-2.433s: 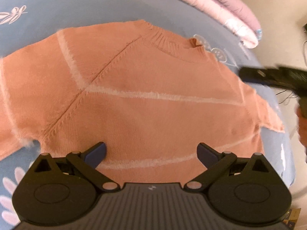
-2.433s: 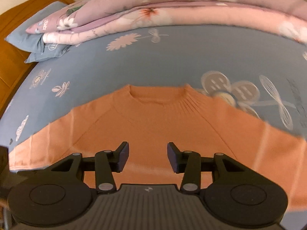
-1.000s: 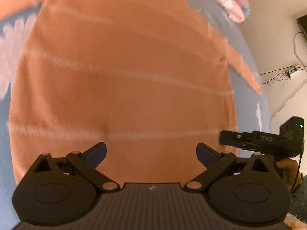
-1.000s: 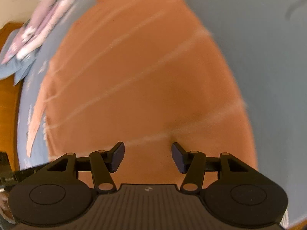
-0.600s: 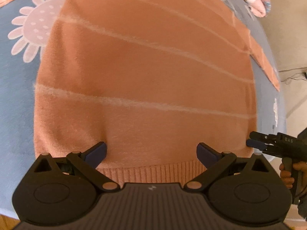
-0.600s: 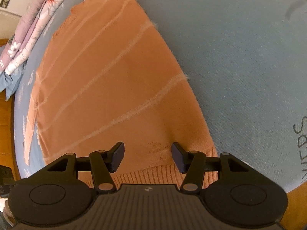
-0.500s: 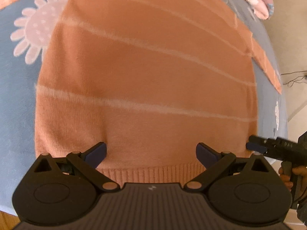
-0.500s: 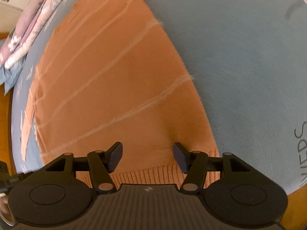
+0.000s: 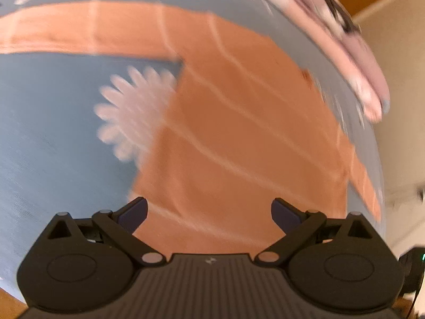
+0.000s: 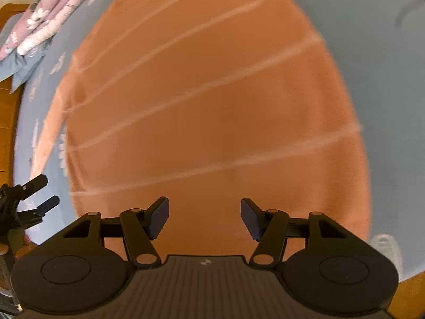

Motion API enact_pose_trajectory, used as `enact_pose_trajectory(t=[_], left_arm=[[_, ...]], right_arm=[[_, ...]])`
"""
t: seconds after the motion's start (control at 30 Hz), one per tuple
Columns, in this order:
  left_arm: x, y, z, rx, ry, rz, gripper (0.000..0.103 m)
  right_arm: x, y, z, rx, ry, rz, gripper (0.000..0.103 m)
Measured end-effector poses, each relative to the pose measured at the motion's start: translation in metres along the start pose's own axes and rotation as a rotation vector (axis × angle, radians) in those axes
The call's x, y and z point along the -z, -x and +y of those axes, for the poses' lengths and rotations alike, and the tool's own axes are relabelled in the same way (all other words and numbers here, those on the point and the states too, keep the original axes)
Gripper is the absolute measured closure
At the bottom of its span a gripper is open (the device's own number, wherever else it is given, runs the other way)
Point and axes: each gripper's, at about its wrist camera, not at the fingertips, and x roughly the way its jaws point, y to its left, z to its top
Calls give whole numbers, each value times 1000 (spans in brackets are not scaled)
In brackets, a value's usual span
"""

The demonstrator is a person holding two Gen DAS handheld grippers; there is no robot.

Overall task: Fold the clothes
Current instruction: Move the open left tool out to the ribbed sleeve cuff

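An orange knit sweater (image 9: 239, 133) with thin pale stripes lies flat on a blue bedsheet (image 9: 53, 138), one sleeve stretched out to the left. My left gripper (image 9: 209, 212) hangs open over the sweater's lower left corner, nothing between its fingers. In the right wrist view the sweater (image 10: 212, 101) fills most of the picture. My right gripper (image 10: 204, 218) is open above its lower part with nothing held. The left gripper (image 10: 39, 194) shows at that view's left edge, its fingers apart. Both views are blurred by motion.
A folded pink floral quilt (image 9: 345, 40) lies along the far side of the bed, and a blue pillow (image 10: 16, 63) sits beside it. A white daisy print (image 9: 130, 114) marks the sheet left of the sweater. Pale floor (image 9: 398, 133) lies beyond the bed's right edge.
Both grippers have swung and lifted. The left view has shifted left, now showing the sleeve and the daisy. The right view has shifted further over the sweater; its hem has dropped out of sight.
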Motion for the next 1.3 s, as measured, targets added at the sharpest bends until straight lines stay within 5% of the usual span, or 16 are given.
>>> enact_pose_trajectory(t=[0.23,0.43,0.6,1.03,1.3], left_arm=[[-28,31,68,-19,138,-187,5],[-60,45,133,-59,279,-203,9],[-80,48,181,-90,358,-215,48],[-81,35,293,217,1014,-576,50],[-71,17,314,231,1099,-661,50]], right_arm=[[6,-21,62,-34,41,35,38],[16,-38,103,-35,85,82,38],[21,-57,149,-30,140,96,38],[25,-88,211,-2,192,163,38],[14,-93,219,28,217,170,38]])
